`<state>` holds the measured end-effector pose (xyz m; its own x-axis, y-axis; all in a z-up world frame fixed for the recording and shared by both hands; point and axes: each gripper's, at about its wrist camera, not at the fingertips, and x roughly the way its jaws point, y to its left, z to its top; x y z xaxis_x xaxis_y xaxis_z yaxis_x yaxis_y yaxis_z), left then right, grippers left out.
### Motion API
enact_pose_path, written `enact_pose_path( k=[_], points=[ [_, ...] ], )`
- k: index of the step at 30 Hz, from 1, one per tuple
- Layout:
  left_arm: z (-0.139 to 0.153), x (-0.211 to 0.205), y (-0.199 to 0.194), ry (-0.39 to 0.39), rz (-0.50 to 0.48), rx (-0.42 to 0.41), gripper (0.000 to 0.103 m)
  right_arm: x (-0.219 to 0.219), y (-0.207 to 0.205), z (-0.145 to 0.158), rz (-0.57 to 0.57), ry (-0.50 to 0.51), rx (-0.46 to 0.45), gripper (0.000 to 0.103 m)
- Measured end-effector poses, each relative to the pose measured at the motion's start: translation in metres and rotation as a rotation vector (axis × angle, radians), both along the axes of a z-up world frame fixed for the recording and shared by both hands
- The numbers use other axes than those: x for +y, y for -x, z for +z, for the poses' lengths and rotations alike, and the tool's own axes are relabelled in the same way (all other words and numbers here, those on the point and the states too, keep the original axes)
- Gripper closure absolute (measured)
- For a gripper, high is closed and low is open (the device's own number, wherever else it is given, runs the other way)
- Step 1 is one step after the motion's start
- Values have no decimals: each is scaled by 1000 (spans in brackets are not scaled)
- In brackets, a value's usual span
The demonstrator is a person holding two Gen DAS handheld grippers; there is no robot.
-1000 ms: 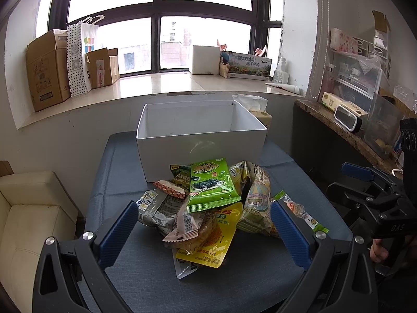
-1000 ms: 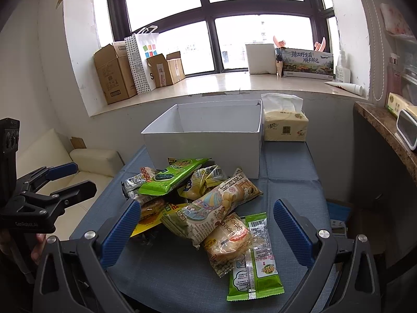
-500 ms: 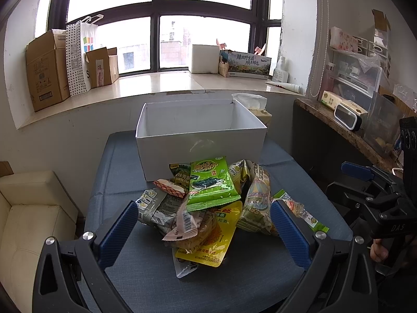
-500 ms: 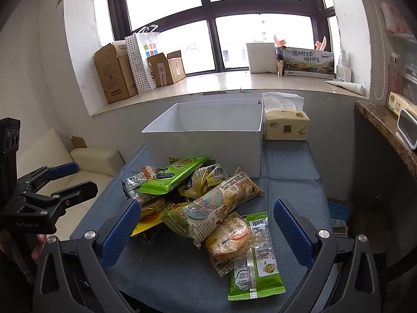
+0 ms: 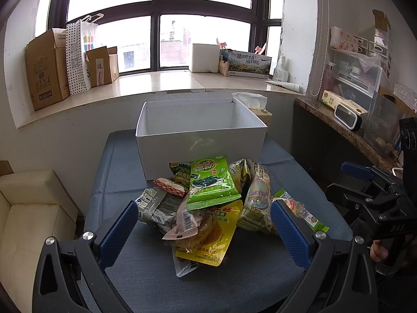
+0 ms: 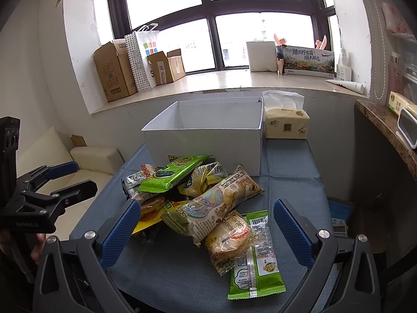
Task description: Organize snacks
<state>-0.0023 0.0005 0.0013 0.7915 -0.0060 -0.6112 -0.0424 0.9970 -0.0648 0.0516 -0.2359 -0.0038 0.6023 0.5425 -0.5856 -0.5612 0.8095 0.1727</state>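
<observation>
In mid-frame, the snack pile (image 5: 208, 203) lies unchanged before the empty white box (image 5: 200, 140); left tool (image 5: 203, 232) and right tool (image 6: 206, 232) remain wide open, holding nothing: sorting not begun

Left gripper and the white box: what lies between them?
In the left wrist view, the snack pile on the blue table lies between the open left gripper and the white box.
</observation>
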Motion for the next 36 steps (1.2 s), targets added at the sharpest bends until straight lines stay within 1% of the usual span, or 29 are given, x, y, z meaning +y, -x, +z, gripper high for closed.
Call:
enact_pose_path(
  k=[13, 16, 18, 20, 22, 25, 27, 30, 32, 35, 36],
  points=[
    [-1, 0, -1, -5, -3, 2, 0, 1, -1, -2, 0, 8, 7, 0],
    [-2, 1, -1, -4, -1, 6, 0, 2, -4, -7, -11, 32, 22, 0],
    [-3, 2, -1, -3, 0, 8, 0, 3, -8, -13, -28, 67, 44, 0],
    [-3, 2, -1, -3, 1, 8, 0, 4, -13, -22, -48, 108, 71, 0],
    [-3, 3, -1, -1, 1, 9, 0, 3, -20, -35, -44, 138, 106, 0],
    [-4, 4, -1, 3, 3, 11, 0, 4, -29, -62, -31, 209, 176, 0],
    [-5, 4, -1, 4, 2, 15, 0, 7, -34, -81, -12, 278, 220, 0],
    [-7, 5, -1, -2, 4, 17, 0, 7, -38, -105, 31, 361, 238, 0],
    [-8, 6, -1, 1, 5, 21, 0, 1, -42, -118, 51, 370, 256, 0],
    [-9, 6, -2, 0, 7, 26, 0, -9, -51, -139, 58, 396, 314, 0],
    [-9, 6, -2, -2, 5, 27, 0, -10, -51, -141, 66, 407, 311, 0]
  ],
)
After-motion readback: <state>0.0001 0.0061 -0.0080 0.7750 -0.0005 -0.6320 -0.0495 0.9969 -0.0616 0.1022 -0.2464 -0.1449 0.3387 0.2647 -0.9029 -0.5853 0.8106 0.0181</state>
